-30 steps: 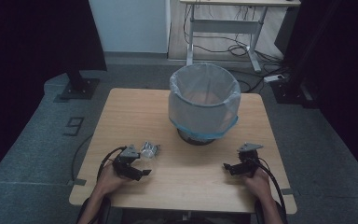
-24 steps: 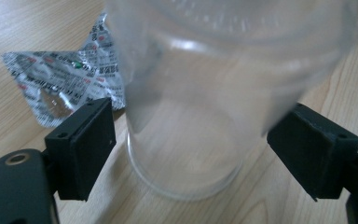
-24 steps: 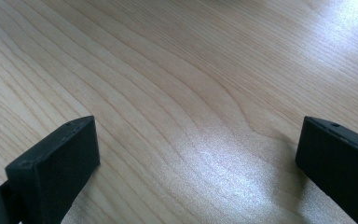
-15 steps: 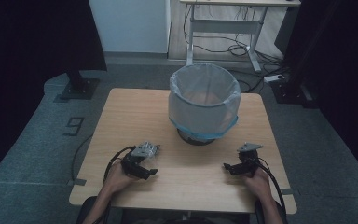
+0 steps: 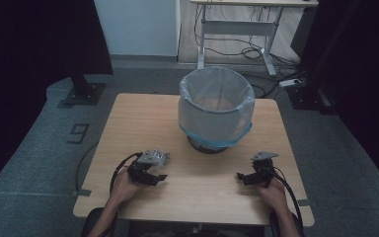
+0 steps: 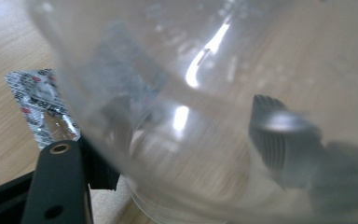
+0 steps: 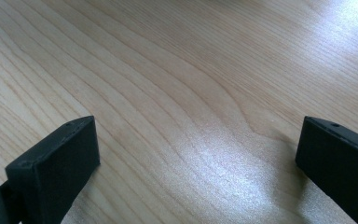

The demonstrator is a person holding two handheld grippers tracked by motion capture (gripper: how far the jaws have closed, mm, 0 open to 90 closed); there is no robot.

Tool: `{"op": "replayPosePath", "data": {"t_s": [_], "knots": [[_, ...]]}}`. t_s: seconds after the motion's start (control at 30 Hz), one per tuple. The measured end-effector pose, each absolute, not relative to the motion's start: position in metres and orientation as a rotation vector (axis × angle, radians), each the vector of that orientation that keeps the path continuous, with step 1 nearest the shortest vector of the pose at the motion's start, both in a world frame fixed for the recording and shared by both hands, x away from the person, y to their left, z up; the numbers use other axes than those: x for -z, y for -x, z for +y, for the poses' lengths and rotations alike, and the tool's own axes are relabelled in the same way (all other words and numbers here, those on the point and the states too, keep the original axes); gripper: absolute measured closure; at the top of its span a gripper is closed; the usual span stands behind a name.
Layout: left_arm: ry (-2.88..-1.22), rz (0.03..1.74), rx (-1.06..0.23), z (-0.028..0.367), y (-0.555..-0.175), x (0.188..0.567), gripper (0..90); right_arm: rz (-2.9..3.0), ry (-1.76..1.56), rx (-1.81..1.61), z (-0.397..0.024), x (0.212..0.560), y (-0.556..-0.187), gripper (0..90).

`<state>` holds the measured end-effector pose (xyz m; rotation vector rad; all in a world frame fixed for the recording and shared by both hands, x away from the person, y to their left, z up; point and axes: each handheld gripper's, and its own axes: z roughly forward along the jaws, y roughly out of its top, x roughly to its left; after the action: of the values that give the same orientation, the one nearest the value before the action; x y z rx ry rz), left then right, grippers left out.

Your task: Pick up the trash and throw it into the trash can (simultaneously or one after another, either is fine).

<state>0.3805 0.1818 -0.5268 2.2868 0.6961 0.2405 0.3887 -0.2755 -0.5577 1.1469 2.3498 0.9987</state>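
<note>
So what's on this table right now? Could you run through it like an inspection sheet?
Surface: light wooden table, bare in front of the right gripper.
Job's things: clear plastic cup clamped in the left gripper, whose jaws have just been closing; bin lined with a pale bag at the table's far middle.
Clutter: silver pill blister pack lying flat beside the cup.
Grippers: left shut on the cup; right gripper open, nothing between its jaws.
Cables: a black one trails from each gripper; more on the floor behind.
Surroundings: grey carpet, a desk frame, dark curtains.
</note>
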Motion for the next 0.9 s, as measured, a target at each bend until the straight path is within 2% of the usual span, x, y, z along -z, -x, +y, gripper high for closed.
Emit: {"op": "replayPosePath", "data": {"t_s": [0.9], "knots": [[-2.308,0.679,-0.254,0.17,-0.391,0.481,31.2,2.352,-1.145,-0.999,-0.275,0.558,-0.389,0.0]]}}
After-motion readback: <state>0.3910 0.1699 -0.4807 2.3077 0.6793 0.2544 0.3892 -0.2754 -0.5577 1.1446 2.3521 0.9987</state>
